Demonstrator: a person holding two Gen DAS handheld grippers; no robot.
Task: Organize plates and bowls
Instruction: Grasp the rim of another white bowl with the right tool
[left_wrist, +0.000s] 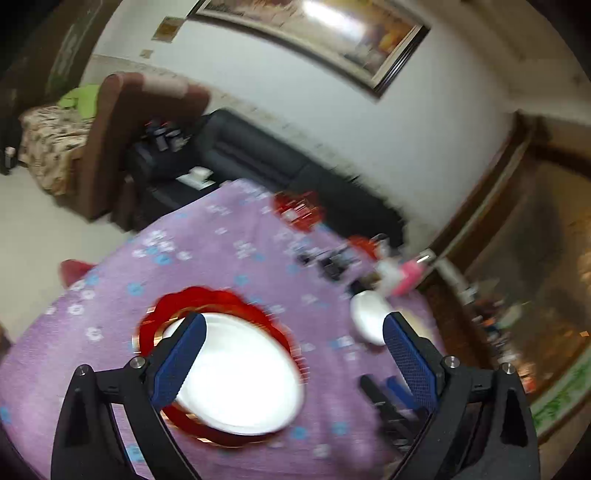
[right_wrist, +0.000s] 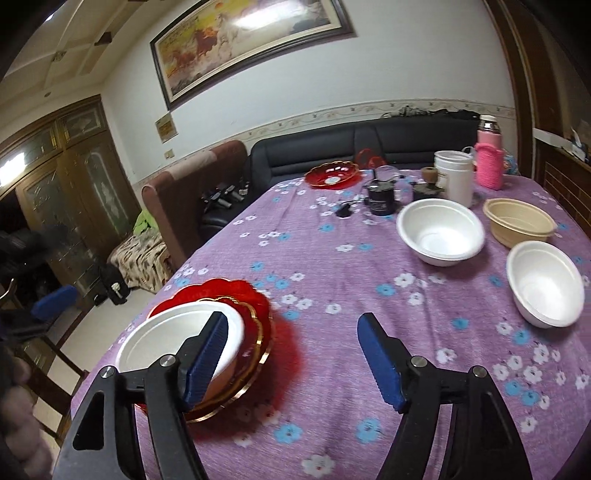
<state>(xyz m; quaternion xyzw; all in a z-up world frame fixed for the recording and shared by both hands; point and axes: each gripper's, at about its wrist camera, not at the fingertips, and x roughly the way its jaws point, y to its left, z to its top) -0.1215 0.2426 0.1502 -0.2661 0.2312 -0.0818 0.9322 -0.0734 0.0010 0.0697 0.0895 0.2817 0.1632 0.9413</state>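
A white bowl (left_wrist: 236, 373) sits on stacked red scalloped plates (left_wrist: 218, 299) on the purple floral tablecloth (left_wrist: 207, 254). My left gripper (left_wrist: 295, 350) is open and empty above the bowl. The same bowl (right_wrist: 177, 332) and red plates (right_wrist: 255, 306) show at the lower left of the right wrist view. My right gripper (right_wrist: 291, 354) is open and empty, just right of them. Two more white bowls (right_wrist: 439, 230) (right_wrist: 545, 282) and a beige bowl (right_wrist: 517, 221) stand at the right. Another red plate (right_wrist: 332, 175) lies at the far end.
At the far end of the table stand a white bucket (right_wrist: 456, 173), a pink-sleeved flask (right_wrist: 489, 158) and a dark jar (right_wrist: 380, 197). A black sofa (right_wrist: 369, 147) and brown chair (right_wrist: 192, 195) lie behind. The table's edge (right_wrist: 155, 295) runs along the left.
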